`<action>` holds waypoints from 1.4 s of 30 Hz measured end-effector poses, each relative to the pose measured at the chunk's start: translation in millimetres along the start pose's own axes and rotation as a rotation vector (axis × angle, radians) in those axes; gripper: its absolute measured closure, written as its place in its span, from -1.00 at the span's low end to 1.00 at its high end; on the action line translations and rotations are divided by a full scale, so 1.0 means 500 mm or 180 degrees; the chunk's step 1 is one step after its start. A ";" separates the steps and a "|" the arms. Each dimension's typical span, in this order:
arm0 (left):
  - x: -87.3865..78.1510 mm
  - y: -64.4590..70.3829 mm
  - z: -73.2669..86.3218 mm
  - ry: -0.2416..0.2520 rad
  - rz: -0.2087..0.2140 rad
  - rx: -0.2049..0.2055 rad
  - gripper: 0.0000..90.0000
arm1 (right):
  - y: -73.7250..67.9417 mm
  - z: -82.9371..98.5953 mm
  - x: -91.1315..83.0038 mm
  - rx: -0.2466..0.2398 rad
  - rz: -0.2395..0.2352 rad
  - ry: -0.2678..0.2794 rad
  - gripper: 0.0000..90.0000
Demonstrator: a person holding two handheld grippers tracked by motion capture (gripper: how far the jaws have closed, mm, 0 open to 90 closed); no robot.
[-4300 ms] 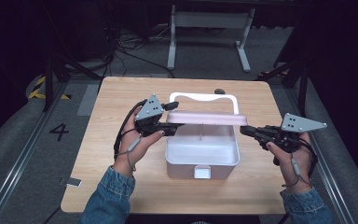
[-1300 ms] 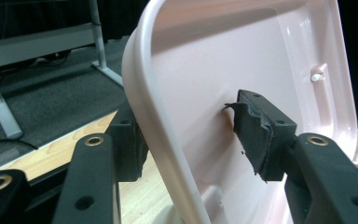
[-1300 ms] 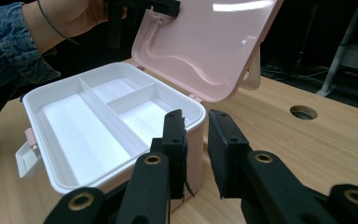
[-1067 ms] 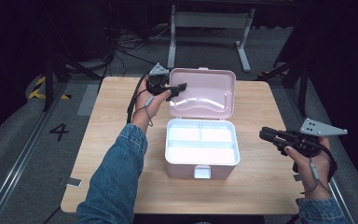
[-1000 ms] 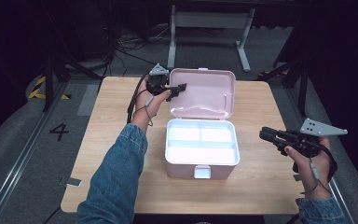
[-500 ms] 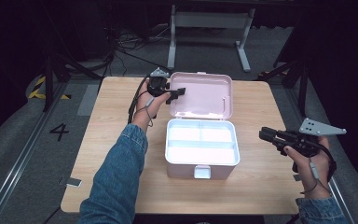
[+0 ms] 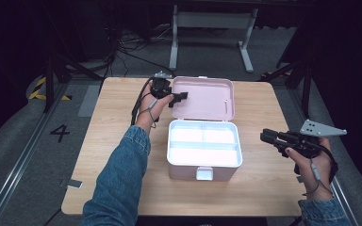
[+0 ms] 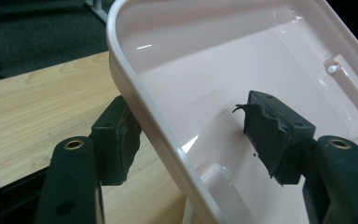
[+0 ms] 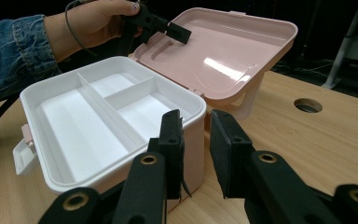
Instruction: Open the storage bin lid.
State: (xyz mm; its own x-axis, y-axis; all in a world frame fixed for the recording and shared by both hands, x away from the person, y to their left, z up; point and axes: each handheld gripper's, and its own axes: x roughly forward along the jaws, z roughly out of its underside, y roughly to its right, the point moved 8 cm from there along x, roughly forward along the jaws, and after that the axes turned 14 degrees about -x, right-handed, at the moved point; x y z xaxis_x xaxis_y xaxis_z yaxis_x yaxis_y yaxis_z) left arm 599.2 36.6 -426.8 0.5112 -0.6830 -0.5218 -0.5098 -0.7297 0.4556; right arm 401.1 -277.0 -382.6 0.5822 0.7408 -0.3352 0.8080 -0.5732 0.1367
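Swung back since the earlier frame, the lid [image 7: 206,96] now lies open at the far side. Left claw [image 8: 191,135] straddles its rim, wide, not pinching. Box [image 7: 204,149] sits mid-desk [image 7: 108,141]. Right claw [image 9: 193,149] hovers narrow at right. Opening looks finished; next, withdraw the left claw.

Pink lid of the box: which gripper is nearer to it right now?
Left. The left gripper straddles the rim of the pink lid, jaws open around it. The right gripper hangs off to the box's right, clear of the lid.
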 end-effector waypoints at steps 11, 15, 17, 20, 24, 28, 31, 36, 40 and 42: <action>0.008 -0.011 0.014 -0.0204 -0.0073 -0.0190 -0.19 | 0.000 0.003 0.003 0.0005 -0.0016 -0.0019 0.67; 0.012 -0.014 0.022 -0.0284 -0.0129 -0.0300 -0.26 | -0.001 0.004 0.003 0.0012 -0.0022 -0.0023 0.66; 0.015 -0.017 0.027 -0.0333 -0.0151 -0.0357 -0.28 | -0.001 0.004 0.003 0.0013 -0.0023 -0.0022 0.66; 0.017 -0.021 0.034 -0.0410 -0.0164 -0.0479 -0.30 | 0.000 0.004 0.003 0.0017 -0.0013 -0.0010 0.65; 0.019 -0.025 0.039 -0.0471 -0.0189 -0.0577 -0.30 | 0.000 0.005 0.003 0.0036 -0.0018 -0.0020 0.64; 0.018 -0.030 0.039 -0.0425 -0.0243 -0.0556 -0.38 | 0.001 0.004 0.003 0.0048 -0.0005 0.0005 0.62; 0.017 -0.034 0.037 -0.0386 -0.0310 -0.0516 -0.46 | 0.001 0.002 0.001 0.0074 0.0006 0.0030 0.60; 0.005 -0.040 0.026 -0.0240 -0.0468 -0.0354 -0.49 | 0.002 0.003 0.002 0.0102 0.0012 0.0035 0.56; -0.012 -0.033 0.013 -0.0110 -0.0446 -0.0264 -0.49 | 0.003 0.004 0.005 0.0124 0.0016 0.0031 0.50; -0.024 -0.024 0.009 -0.0098 -0.0396 -0.0198 -0.49 | 0.004 0.006 0.006 0.0131 0.0022 0.0022 0.48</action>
State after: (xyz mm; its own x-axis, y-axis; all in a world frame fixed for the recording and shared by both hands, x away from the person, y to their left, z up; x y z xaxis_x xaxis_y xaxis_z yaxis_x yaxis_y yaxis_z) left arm 596.0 53.5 -429.2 0.5458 -0.5864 -0.5985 -0.3994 -0.8100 0.4294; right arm 404.2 -277.0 -386.0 0.5885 0.7390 -0.3279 0.7996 -0.5921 0.1005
